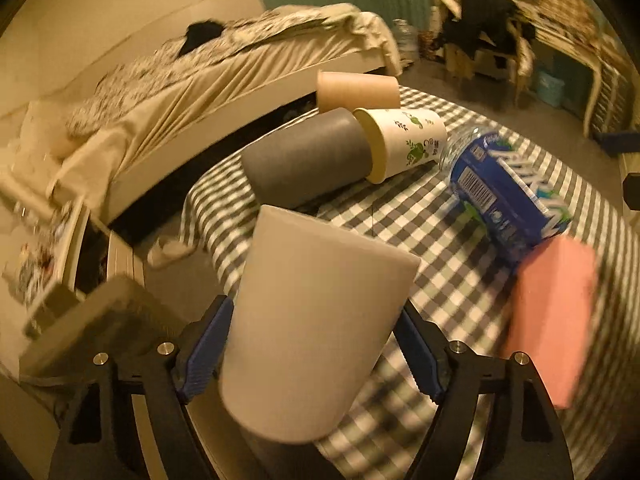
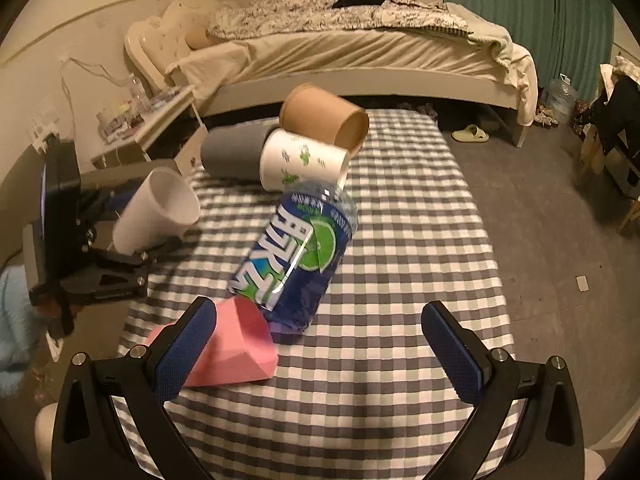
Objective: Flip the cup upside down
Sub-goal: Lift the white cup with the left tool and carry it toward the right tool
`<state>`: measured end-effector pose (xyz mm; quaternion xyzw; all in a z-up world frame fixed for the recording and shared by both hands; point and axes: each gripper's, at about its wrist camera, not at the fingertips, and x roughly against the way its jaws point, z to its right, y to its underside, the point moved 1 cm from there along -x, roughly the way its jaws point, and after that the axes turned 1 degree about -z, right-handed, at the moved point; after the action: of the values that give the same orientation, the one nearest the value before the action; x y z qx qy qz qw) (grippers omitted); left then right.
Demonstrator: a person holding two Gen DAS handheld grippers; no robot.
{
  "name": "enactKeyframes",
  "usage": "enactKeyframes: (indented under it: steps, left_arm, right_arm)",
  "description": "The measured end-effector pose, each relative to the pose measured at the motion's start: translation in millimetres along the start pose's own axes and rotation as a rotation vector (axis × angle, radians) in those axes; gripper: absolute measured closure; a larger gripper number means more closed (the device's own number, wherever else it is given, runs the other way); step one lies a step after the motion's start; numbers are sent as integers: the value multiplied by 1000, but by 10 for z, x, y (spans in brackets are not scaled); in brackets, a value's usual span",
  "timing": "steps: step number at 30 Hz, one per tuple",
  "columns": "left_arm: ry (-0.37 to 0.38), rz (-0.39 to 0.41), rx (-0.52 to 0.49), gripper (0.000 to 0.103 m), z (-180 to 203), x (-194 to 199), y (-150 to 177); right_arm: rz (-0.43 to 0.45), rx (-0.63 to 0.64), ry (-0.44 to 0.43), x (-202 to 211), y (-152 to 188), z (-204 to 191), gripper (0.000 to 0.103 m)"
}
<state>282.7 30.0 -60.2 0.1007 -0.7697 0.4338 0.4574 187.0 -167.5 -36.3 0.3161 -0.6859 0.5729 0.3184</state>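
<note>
My left gripper [image 1: 316,356] is shut on a plain white cup [image 1: 312,320] and holds it tilted above the left edge of the checkered table [image 1: 460,292]. From the right wrist view the same cup [image 2: 154,210] leans with its open mouth up and to the right, held in the left gripper [image 2: 120,248]. My right gripper [image 2: 320,344] is open and empty above the table's near part [image 2: 380,360].
On the table lie a grey cup [image 1: 308,160], a white floral cup [image 1: 404,144], a tan cup [image 1: 358,90], a blue-labelled bottle [image 2: 296,256] and a pink block [image 2: 236,348]. A bed [image 2: 360,52] stands behind, a bedside stand [image 2: 152,120] to the left.
</note>
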Motion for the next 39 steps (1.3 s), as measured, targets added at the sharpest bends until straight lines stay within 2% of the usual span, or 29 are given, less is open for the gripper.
enactKeyframes:
  steps: [6,9,13,18,21,25,27,29,30,34,39]
  left_arm:
    - [57,12,184,25,3,653,-24]
    - [86,25,220,26,89,1014,-21]
    - [130,16,254,26,341,1440,55]
    - [200,-72,285,26,856,1707,325]
    - [215,-146,286,27,1217,1648,534]
    - [300,-270,381,27,1580,1323,752]
    - [313,-296,403,27,1720,1154,760]
    - [314,-303,409,27,1805,1041,713]
    - [287,-281,399,27,1844,1016,658]
    - [317,-297,421,28,1877,769,468]
    - [260,-304,419,28,1874,454,331]
  right_arm:
    - [73,-20,-13,455,-37,42,0]
    - [104,-37,-25,683,-11,86,0]
    - [152,-41,-24,1031,63,114,0]
    - [196,-34,-13,1421,227,140,0]
    - [205,-32,-4,1560,360,176,0]
    - [179,-32,8,1569,563,245,0]
    - [162,-31,15,1533,641,283,0]
    - [149,-30,24,1500,702,323,0]
    - [146,-30,28,1487,723,355,0]
    - [139,-51,34,1445,749,479,0]
    - [130,-86,37,1361,713,629,0]
